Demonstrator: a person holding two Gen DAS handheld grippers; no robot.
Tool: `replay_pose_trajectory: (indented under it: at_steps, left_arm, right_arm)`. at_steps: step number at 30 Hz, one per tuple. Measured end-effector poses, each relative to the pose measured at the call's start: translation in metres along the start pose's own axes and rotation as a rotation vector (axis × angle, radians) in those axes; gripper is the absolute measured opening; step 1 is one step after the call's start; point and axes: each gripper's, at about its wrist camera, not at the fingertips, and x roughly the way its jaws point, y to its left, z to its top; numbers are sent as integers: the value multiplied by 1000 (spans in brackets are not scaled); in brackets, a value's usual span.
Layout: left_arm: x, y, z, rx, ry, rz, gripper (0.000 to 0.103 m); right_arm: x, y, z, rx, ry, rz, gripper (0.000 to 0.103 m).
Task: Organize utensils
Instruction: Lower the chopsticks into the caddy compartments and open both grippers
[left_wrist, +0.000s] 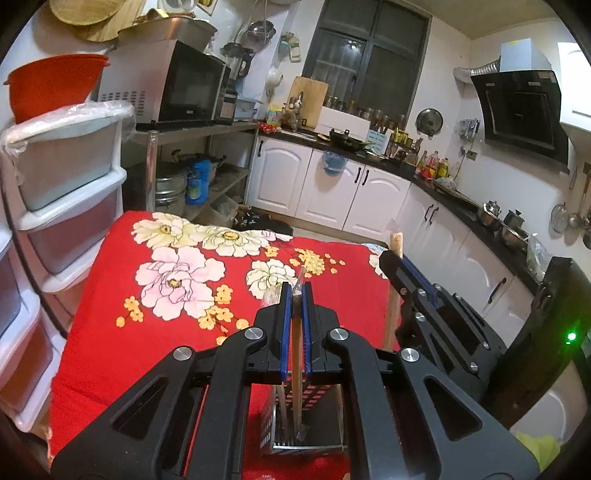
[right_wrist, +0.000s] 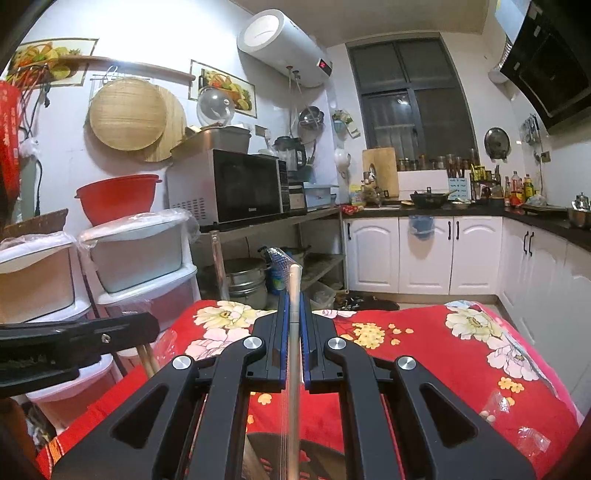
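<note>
Left gripper (left_wrist: 295, 295): jaws pinched on one wrapped chopstick pair (left_wrist: 296, 354), upright, its lower end in the holder (left_wrist: 306, 417) below. Holder mostly hidden by the gripper; one more stick (left_wrist: 282, 406) shows inside, count unclear.

Right gripper (right_wrist: 294, 306): jaws pinched on one wrapped stick (right_wrist: 294, 369), wrapper (right_wrist: 280, 258) sticking up past the tips, bottom cut off.

Both over the red floral cloth (left_wrist: 147, 332). Two loose clear wrappers (right_wrist: 532, 439) at its right edge.

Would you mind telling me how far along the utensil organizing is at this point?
Done: the dark slotted holder box already holds some sticks. In hand: the left gripper is shut on plastic-wrapped wooden chopsticks above that box; the right gripper is shut on a pale wooden stick. Left: placing both; empty wrappers lie on the red floral cloth.
</note>
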Motion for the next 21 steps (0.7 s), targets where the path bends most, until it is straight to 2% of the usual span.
replay_pose_trajectory:
  at_steps: [13,21]
  left_arm:
    - [9,10,-18,-12,51,10,1]
    - [-6,12,-26,-8,59,32,1]
  right_arm:
    - [-18,-5,-7,-4,61,88,6]
    - [-27,-2,-11,-19,120,126,7]
